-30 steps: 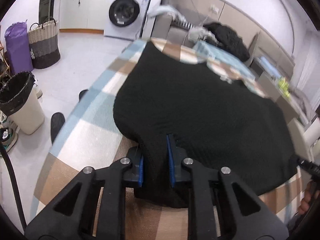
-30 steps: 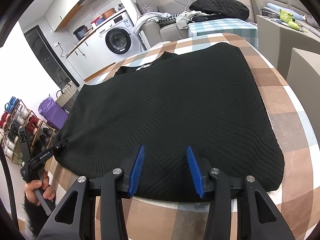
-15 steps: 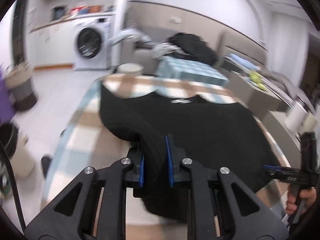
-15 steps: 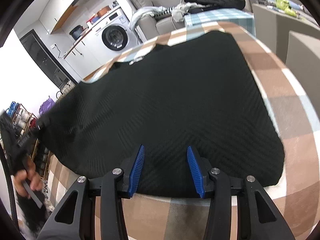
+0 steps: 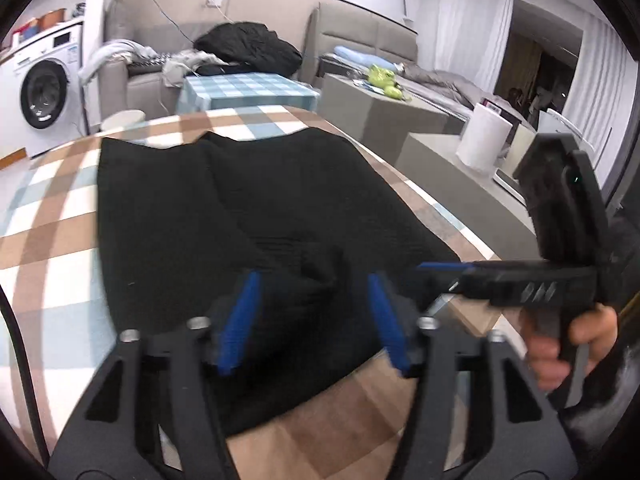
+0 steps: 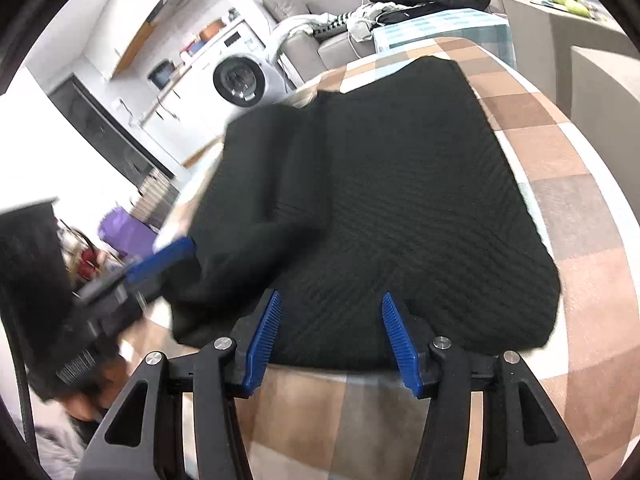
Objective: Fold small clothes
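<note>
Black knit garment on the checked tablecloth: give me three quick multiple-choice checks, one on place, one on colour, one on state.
1. Where does the black knit garment lie?
A. on the checked tablecloth
B. in the white washing machine
C. on the floor

2. What colour are the gripper pads?
A. red
B. blue
C. green

3. How is the garment's left side?
A. flat
B. folded over the middle
C. hanging off the table

A: cloth shows all around it.
B: both wrist views show blue.
B: a doubled layer overlaps the body, and the left gripper is opening.

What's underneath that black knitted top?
The black knitted top lies on a checked brown, white and blue tablecloth, which shows all around it. Whatever sits beneath its folded-over left part is covered.
</note>
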A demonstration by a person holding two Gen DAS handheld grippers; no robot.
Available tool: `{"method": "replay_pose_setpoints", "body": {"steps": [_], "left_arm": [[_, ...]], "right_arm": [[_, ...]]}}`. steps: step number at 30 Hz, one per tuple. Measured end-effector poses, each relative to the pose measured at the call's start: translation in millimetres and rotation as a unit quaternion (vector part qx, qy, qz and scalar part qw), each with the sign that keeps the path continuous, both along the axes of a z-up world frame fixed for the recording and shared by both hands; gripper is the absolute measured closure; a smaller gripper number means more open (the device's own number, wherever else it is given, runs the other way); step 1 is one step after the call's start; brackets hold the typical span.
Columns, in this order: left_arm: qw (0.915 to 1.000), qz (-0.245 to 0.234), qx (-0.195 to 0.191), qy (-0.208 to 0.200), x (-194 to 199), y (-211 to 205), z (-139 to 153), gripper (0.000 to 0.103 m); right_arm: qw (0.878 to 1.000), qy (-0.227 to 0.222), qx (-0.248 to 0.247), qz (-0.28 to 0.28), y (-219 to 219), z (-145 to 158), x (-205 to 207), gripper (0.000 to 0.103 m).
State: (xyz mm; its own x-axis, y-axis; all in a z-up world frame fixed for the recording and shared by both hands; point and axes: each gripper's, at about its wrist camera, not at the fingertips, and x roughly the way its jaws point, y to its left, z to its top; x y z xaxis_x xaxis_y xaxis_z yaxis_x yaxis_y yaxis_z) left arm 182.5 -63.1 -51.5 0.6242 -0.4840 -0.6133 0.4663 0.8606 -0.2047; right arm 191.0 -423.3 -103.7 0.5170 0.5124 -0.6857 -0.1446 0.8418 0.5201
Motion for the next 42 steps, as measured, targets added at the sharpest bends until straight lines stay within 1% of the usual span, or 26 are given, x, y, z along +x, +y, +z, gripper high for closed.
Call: {"method": "replay_pose_setpoints", "body": {"steps": [2, 4, 6, 7, 11, 13, 14, 15, 16, 17, 18, 20, 21, 22, 24, 25, 26, 27, 29, 31, 32, 33, 34, 37, 40, 42], "left_arm": [[0.9998, 0.016, -0.012, 0.008, -6, 18, 0, 0.043], [0.9988, 0.045, -0.015, 0.013, -8, 38, -1, 0.043], [0.9967, 0.076, -0.020, 0.019, -5, 61, -2, 0.043], [0.9952, 0.092, -0.024, 0.024, -7, 80, -4, 0.043], [0.9877, 0.148, -0.031, 0.041, -3, 123, -11, 0.043], [0.9846, 0.165, -0.036, 0.045, -5, 140, -13, 0.043], [0.9836, 0.170, -0.037, 0.047, -6, 146, -14, 0.043], [0.9827, 0.175, -0.038, 0.048, -7, 151, -16, 0.043], [0.9820, 0.178, -0.039, 0.049, -8, 155, -17, 0.043], [0.9816, 0.180, -0.041, 0.049, -9, 159, -18, 0.043], [0.9813, 0.182, -0.041, 0.049, -9, 163, -18, 0.043], [0.9806, 0.186, -0.039, 0.049, -8, 164, -18, 0.043], [0.9809, 0.184, -0.041, 0.048, -7, 165, -18, 0.043], [0.9812, 0.182, -0.043, 0.046, -7, 165, -17, 0.043], [0.9825, 0.177, -0.042, 0.042, -7, 165, -15, 0.043], [0.9831, 0.174, -0.040, 0.041, -7, 165, -14, 0.043], [0.9836, 0.172, -0.038, 0.041, -3, 159, -15, 0.043], [0.9841, 0.168, -0.037, 0.042, -2, 158, -16, 0.043], [0.9847, 0.164, -0.037, 0.046, 1, 153, -20, 0.043], [0.9852, 0.158, -0.031, 0.058, 10, 142, -25, 0.043], [0.9854, 0.157, -0.026, 0.062, 12, 137, -28, 0.043], [0.9857, 0.155, -0.020, 0.063, 12, 134, -30, 0.043], [0.9860, 0.154, -0.015, 0.063, 12, 131, -32, 0.043], [0.9864, 0.148, -0.015, 0.070, 12, 128, -37, 0.043], [0.9858, 0.146, -0.020, 0.081, 14, 126, -43, 0.043], [0.9855, 0.147, -0.021, 0.083, 14, 127, -43, 0.043]], "right_arm": [[1.000, -0.007, 0.030, -0.003, -5, 7, -2, 0.049], [0.999, -0.013, 0.051, -0.001, -4, 11, -1, 0.049], [0.998, -0.012, 0.057, 0.000, 4, 12, 6, 0.049], [0.998, -0.008, 0.059, 0.005, 10, 11, 11, 0.049], [0.996, 0.020, 0.083, 0.017, 32, 1, 38, 0.049], [0.993, 0.044, 0.108, 0.004, 36, -7, 56, 0.049], [0.992, 0.057, 0.109, -0.006, 38, -10, 61, 0.049], [0.992, 0.069, 0.103, -0.016, 40, -14, 66, 0.053], [0.993, 0.072, 0.088, -0.026, 43, -16, 69, 0.068], [0.994, 0.069, 0.074, -0.031, 45, -16, 71, 0.078], [0.996, 0.056, 0.058, -0.041, 48, -13, 69, 0.092], [0.998, 0.021, 0.052, -0.033, 50, 0, 55, 0.095], [0.997, 0.006, 0.067, -0.026, 50, 8, 48, 0.096], [0.995, -0.004, 0.095, -0.019, 46, 19, 37, 0.096], [0.990, -0.001, 0.141, -0.014, 37, 27, 25, 0.096], [0.987, 0.007, 0.158, -0.022, 32, 29, 17, 0.096], [0.986, 0.014, 0.164, -0.029, 28, 27, 11, 0.096], [0.986, 0.025, 0.159, -0.035, 26, 22, 8, 0.096], [0.990, 0.047, 0.117, -0.063, 21, 5, 4, 0.096], [0.988, 0.096, 0.097, -0.071, 17, -22, 12, 0.094], [0.987, 0.104, 0.094, -0.078, 16, -28, 14, 0.093], [0.988, 0.103, 0.088, -0.079, 16, -29, 15, 0.093], [0.989, 0.092, 0.079, -0.082, 16, -24, 15, 0.090], [0.994, 0.041, 0.060, -0.080, 22, -2, 22, 0.084], [0.998, 0.019, 0.049, -0.041, 47, 9, 49, 0.083], [0.999, 0.021, 0.042, -0.016, 65, 5, 67, 0.083]]}}
